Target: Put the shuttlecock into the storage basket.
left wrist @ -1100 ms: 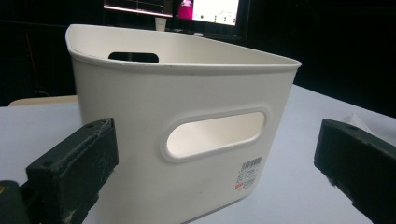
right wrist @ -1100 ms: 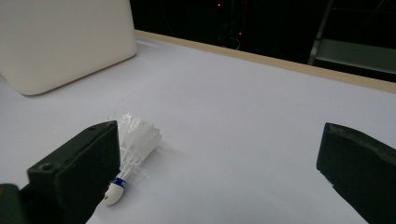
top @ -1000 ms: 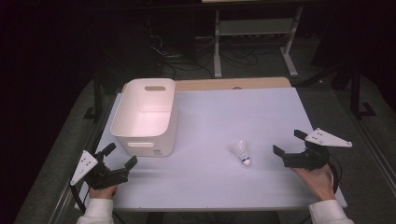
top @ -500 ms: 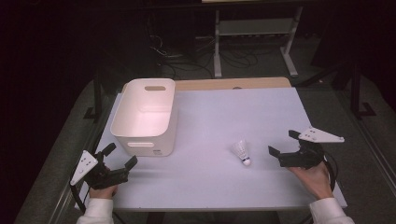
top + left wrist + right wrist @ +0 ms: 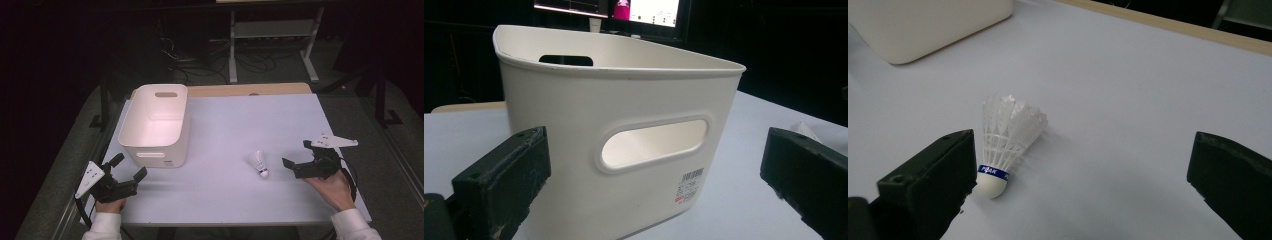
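A white feathered shuttlecock with a blue band lies on its side on the white table, cork toward the near edge. My right gripper is open just to its right, a short gap away. In the right gripper view the shuttlecock lies close ahead of the left jaw of my right gripper, and nothing is between the jaws. A white plastic bin with handle slots stands at the left. My left gripper is open at the near left and points at the bin, which fills the space ahead of my left gripper.
The bin's corner shows far off in the right gripper view. A wooden strip runs along the table's far edge. Beyond it stand a metal rack and cables on the dark floor. Monitors glow behind the bin.
My right gripper has edged left toward the shuttlecock. The left gripper, the bin and the shuttlecock have stayed put.
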A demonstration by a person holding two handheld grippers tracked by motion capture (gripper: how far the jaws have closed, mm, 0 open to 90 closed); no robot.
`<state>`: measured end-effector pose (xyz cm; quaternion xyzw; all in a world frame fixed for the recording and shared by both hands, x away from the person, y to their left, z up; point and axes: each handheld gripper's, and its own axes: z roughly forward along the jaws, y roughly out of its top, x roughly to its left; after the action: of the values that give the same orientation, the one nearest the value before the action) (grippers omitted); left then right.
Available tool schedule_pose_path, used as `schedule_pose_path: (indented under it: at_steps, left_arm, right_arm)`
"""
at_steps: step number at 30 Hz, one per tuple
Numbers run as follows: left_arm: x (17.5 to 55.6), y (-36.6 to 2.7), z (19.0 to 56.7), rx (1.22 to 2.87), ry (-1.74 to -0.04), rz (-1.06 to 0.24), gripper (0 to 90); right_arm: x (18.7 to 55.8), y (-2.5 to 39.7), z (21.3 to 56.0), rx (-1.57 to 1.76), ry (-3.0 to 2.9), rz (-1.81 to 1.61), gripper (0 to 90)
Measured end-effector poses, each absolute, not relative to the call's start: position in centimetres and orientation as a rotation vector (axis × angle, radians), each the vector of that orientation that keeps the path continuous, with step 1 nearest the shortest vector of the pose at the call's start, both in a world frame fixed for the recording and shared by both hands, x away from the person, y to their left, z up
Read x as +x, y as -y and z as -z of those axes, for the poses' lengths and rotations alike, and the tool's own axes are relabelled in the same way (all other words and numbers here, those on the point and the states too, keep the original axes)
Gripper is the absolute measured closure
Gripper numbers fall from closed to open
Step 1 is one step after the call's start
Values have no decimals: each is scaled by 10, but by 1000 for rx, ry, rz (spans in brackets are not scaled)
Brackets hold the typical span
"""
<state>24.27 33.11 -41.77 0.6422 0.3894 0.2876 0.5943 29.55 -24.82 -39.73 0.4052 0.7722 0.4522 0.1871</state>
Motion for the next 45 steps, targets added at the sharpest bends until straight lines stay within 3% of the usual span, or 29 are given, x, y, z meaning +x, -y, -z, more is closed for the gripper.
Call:
schedule_pose_path:
  at_steps: [45]
  left_arm:
    - [243, -329, 418, 1497, -892, -656, 0]
  right_arm:
    - [303, 204, 401, 1238, -2432, -1069, 0]
